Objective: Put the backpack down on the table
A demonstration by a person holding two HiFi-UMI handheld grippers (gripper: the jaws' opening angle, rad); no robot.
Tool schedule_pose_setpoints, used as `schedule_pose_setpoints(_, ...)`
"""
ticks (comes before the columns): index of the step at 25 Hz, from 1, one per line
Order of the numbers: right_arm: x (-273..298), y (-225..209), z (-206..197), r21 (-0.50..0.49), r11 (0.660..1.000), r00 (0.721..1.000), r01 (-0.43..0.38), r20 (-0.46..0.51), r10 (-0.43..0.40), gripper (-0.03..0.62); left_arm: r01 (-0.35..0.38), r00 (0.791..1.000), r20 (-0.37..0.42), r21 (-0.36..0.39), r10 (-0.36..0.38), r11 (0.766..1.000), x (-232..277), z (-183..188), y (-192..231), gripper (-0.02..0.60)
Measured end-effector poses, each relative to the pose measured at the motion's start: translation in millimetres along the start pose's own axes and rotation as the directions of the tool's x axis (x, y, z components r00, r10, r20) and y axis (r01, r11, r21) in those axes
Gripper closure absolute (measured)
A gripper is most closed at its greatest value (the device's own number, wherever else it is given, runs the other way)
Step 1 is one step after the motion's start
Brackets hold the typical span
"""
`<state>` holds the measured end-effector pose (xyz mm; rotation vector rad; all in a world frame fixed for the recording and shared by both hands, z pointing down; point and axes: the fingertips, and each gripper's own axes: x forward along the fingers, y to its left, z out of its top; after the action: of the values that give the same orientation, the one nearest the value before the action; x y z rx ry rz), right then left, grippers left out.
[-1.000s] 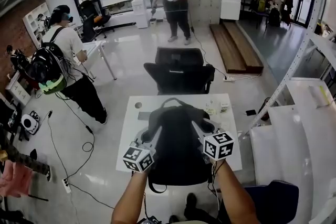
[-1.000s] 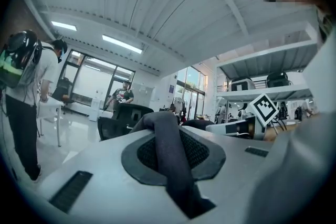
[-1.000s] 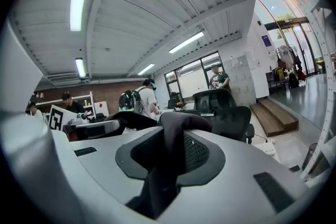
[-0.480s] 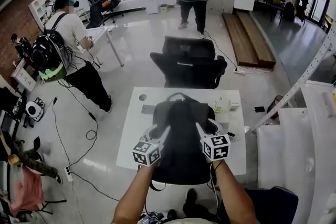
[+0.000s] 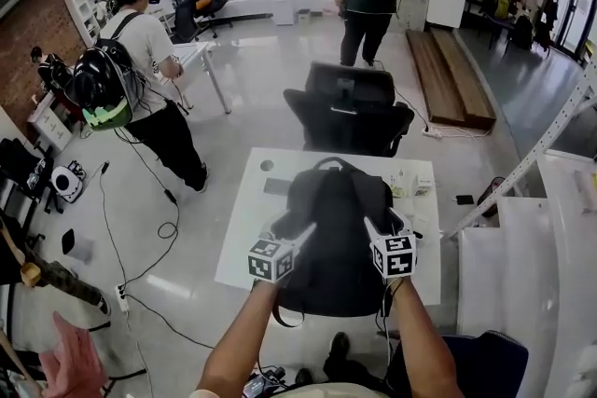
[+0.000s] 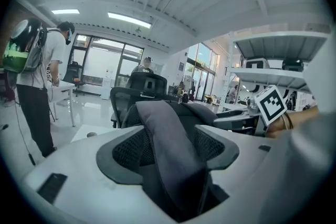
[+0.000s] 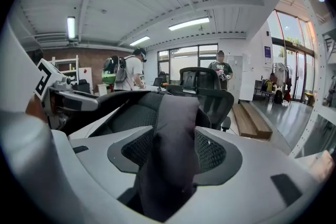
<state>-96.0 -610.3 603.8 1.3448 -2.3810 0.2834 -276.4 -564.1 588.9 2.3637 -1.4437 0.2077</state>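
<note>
- Since the earlier head view, both grippers have come down with the backpack (image 5: 336, 224), which now rests on the white tabletop (image 5: 244, 238) instead of hanging above it.
- It lies lengthwise in the middle of the tabletop, with its top handle toward the office chair (image 5: 350, 107) on the far side. Its near end is at the near edge, and a strap loop seems to hang past that edge.
- The left gripper (image 5: 297, 230) has just been opening. Its fingers (image 6: 73, 176) stand wide apart, and the left shoulder strap (image 6: 170, 134) runs loose through the gap, not pinched.
- The right gripper (image 5: 375, 226) has likewise just been opening. Its fingers (image 7: 252, 176) are spread, and the right shoulder strap (image 7: 173, 134) stands between them unclamped.
- Judged from this, the step in hand is the release: the load is set down and the grip has been let go.
- The next move calls for drawing both grippers back toward the person, clear of the straps, without hooking the padding.
- One risk is that a snagged strap drags the backpack toward the near edge, so a straight, slow withdrawal looks safest.
</note>
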Motion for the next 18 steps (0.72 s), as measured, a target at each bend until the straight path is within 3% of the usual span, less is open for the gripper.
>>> schedule_pose_setpoints(8,-59,19,8,0.001,0.999,0.998,0.053,0.039,-0.052,0.374,-0.058,0.996,0.066,0.060,0.054,0.997,-76,12,-4,0.299)
schedule_pose_setpoints(14,-125,63,39,-0.014,0.999,0.989,0.040,0.143,-0.037,0.376,-0.029,0.987,0.163,0.099,0.012,0.995,-153,35,-35,0.301)
schedule_pose_setpoints(15,-139,72,44,-0.019,0.999,0.986,0.037,0.162,-0.033,0.386,-0.020,0.983,0.183,0.108,0.000,0.994,-169,41,-44,0.301)
schedule_pose_setpoints(17,-169,89,55,-0.030,0.999,0.979,0.028,0.202,-0.021,0.553,-0.009,0.974,0.226,0.131,-0.022,0.991,-200,53,-60,0.317)
schedule_pose_setpoints(18,-184,99,60,-0.037,0.999,0.975,0.021,0.223,-0.012,0.554,-0.001,0.968,0.247,0.145,-0.035,0.989,-216,58,-69,0.340)
